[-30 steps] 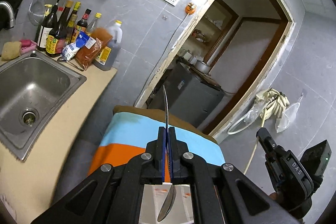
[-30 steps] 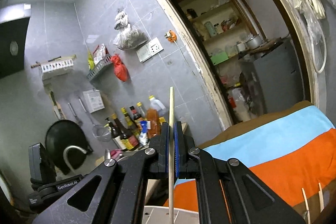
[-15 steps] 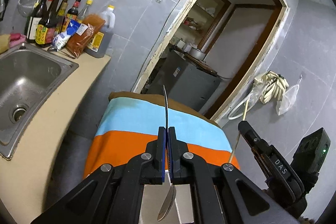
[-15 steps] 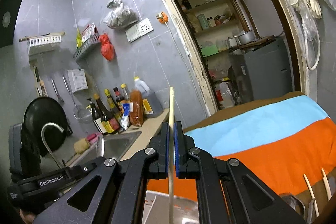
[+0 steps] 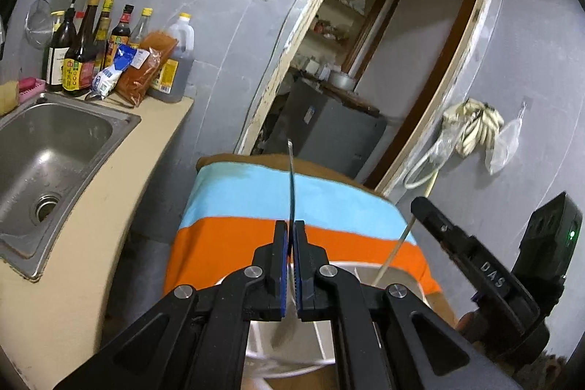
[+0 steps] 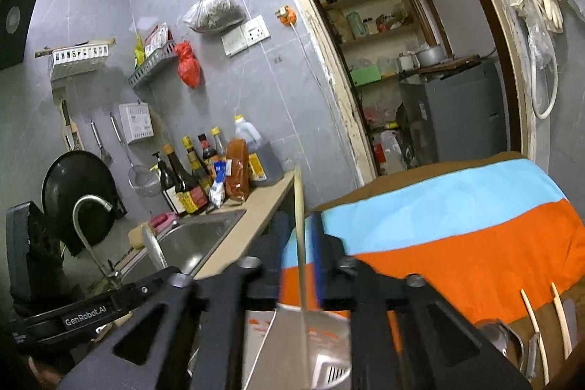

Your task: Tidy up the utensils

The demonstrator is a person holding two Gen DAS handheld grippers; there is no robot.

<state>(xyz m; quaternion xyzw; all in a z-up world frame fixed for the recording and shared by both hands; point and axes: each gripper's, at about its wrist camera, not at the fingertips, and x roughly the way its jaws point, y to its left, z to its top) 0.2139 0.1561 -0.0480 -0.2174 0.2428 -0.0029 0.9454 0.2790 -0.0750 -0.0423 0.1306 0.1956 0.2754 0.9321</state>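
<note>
While the left gripper (image 5: pixel 289 236) clamps a thin, stiff, slippery spoon (image 5: pixel 291 185) mid-handle above the holder (image 5: pixel 351 271), the right gripper's (image 6: pixel 299 236) jaws are opening around a light, rigid chopstick (image 6: pixel 298 207).

- Striped cloth (image 5: pixel 292 203) ahead lies bare, open to passage.
- White holder (image 6: pixel 321 353) sits directly beneath both grippers.
- Loose chopsticks (image 6: pixel 533 320) occupy the cloth's near right corner.
- Sink (image 5: pixel 47 148) and bottles (image 5: pixel 95 49) flank the left.
</note>
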